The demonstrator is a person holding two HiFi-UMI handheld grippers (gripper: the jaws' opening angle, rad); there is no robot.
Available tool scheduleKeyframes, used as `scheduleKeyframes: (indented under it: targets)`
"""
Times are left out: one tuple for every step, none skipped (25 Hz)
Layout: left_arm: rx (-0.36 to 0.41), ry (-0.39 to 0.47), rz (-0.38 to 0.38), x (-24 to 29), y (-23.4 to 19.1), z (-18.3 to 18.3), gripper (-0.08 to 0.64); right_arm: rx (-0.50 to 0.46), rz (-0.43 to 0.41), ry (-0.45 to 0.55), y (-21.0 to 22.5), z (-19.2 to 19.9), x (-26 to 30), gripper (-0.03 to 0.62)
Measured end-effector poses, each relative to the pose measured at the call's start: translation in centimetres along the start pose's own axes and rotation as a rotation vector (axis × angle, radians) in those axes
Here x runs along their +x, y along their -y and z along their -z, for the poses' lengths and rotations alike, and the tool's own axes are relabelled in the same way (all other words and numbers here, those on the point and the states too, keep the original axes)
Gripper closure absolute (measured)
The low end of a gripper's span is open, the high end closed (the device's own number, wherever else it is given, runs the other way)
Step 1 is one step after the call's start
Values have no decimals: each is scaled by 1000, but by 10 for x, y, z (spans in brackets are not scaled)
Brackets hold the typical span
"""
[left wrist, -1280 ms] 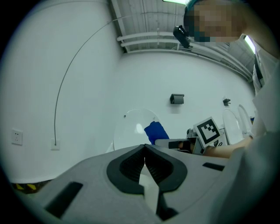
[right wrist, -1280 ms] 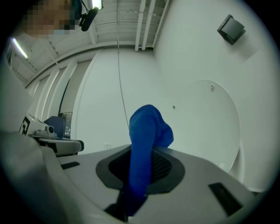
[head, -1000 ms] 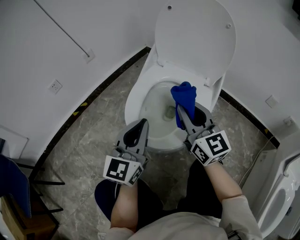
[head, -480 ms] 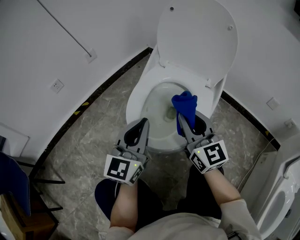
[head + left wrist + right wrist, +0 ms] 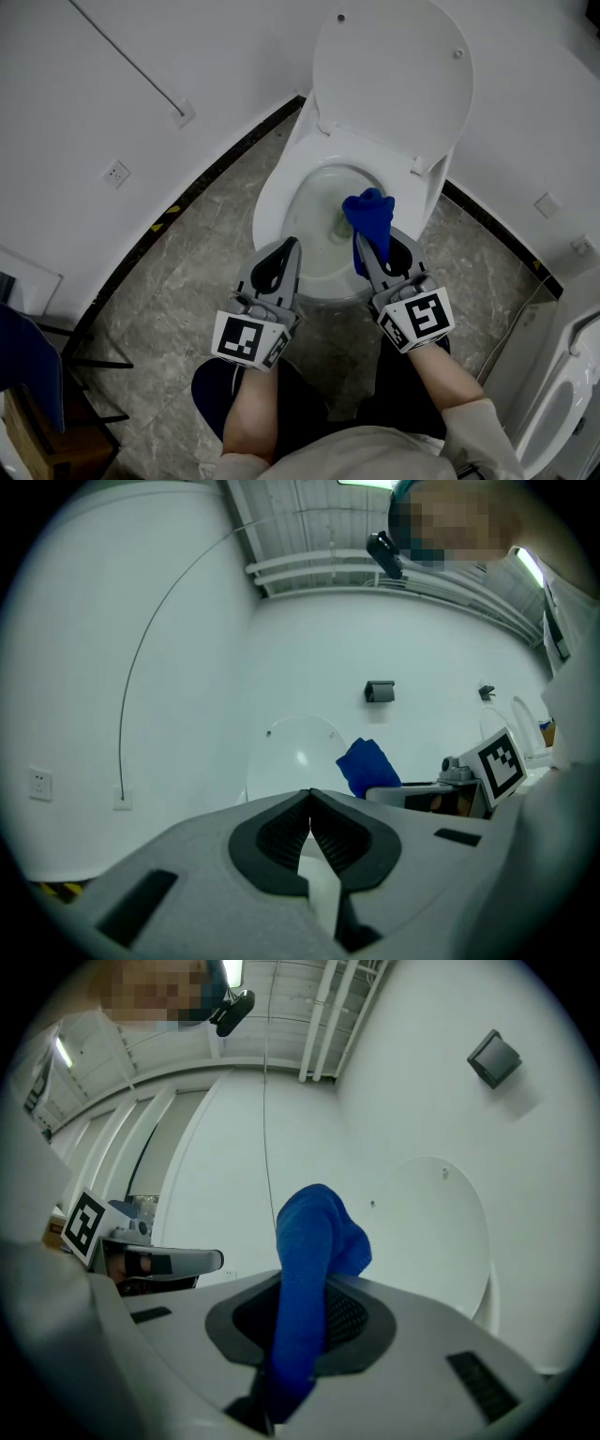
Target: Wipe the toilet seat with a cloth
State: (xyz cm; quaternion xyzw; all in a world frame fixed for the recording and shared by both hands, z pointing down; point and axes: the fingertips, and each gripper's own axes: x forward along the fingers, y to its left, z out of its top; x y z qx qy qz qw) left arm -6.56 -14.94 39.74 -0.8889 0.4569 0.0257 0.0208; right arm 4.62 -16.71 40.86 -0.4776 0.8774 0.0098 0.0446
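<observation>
A white toilet (image 5: 272,202) stands with its lid (image 5: 394,70) raised against the wall. My right gripper (image 5: 362,240) is shut on a blue cloth (image 5: 368,214), which sticks up past the jaws over the bowl's near right rim. In the right gripper view the cloth (image 5: 314,1241) fills the shut jaws of my right gripper (image 5: 305,1293), with the lid (image 5: 431,1232) behind. My left gripper (image 5: 292,246) hovers at the bowl's near left rim. Seen in its own view, my left gripper (image 5: 309,794) is shut on nothing, and the cloth (image 5: 367,766) shows to the right.
A grey stone floor (image 5: 187,272) curves round the toilet, with a dark skirting band (image 5: 178,202) along the white wall. A wall socket (image 5: 115,172) sits at the left. Another white fixture (image 5: 562,403) stands at the lower right. My shoe (image 5: 211,389) is below the left gripper.
The right gripper has drawn the blue cloth a little nearer to me, from over the bowl towards its near right rim. The left gripper has stayed in place.
</observation>
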Motion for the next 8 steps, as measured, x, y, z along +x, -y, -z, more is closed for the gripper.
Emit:
scheduleKeyframes:
  targets:
    - [0, 1, -2, 0, 0, 0, 552, 1, -2, -2, -1, 0, -1, 529]
    - [0, 3, -6, -1, -1, 0, 552, 3, -3, -4, -1, 0, -1, 529]
    - [1, 7, -11, -1, -2, -1, 552, 4, -4, -5, -2, 0, -2, 529]
    - [2, 11, -16, -2, -2, -2, 552, 3, -5, -6, -3, 1, -2, 529]
    - [3, 15, -19, -3, -3, -3, 552, 1, -7, -6, -3, 1, -2, 529]
    - [4, 18, -21, -3, -3, -3, 552, -2, -9, -7, -4, 1, -3, 529]
    - [4, 21, -23, -3, -3, -4, 552, -6, -11, -8, -5, 1, -3, 529]
    - [5, 24, -24, -3, -3, -5, 552, -10, -13, -10, -5, 2, -4, 529]
